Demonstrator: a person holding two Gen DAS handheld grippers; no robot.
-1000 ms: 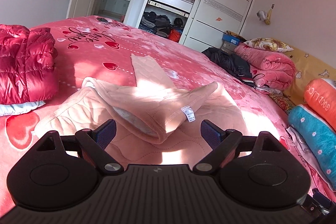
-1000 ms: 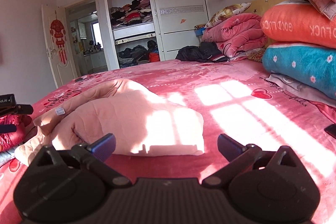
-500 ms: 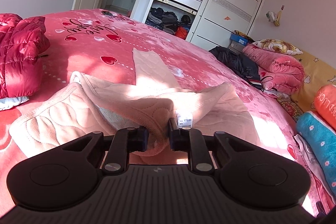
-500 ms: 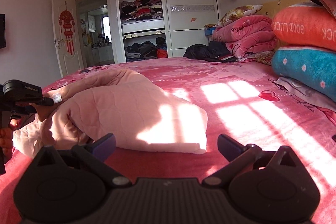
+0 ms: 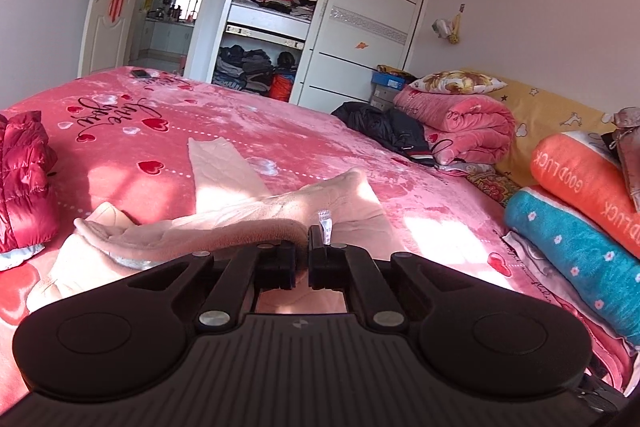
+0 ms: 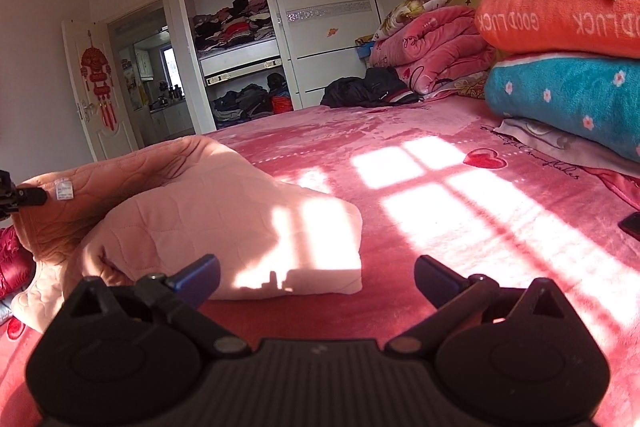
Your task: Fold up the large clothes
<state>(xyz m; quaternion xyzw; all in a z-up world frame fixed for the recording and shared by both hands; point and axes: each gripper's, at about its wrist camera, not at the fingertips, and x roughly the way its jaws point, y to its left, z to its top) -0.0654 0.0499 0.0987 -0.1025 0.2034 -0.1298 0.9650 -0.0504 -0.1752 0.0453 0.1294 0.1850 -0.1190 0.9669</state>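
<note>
A pale pink quilted garment (image 5: 224,223) lies partly folded on the pink bed, one long part (image 5: 218,167) stretching away from me. My left gripper (image 5: 307,247) is shut on its folded edge beside the white label (image 5: 325,225) and holds that edge lifted. In the right wrist view the same garment (image 6: 224,223) lies left of centre, with the label (image 6: 64,189) at the far left next to the left gripper's tip (image 6: 28,195). My right gripper (image 6: 316,273) is open and empty, just in front of the garment's near edge.
A red puffer jacket (image 5: 24,183) lies at the bed's left. Orange (image 6: 560,15) and teal (image 6: 568,103) folded blankets are stacked at the right, a rolled pink quilt (image 5: 460,123) and dark clothes (image 5: 384,125) behind. A dark phone (image 6: 632,223) lies at the right edge.
My left gripper closed on the garment's edge by the label and lifted it. My right gripper stayed open and moved slightly closer to the garment.
</note>
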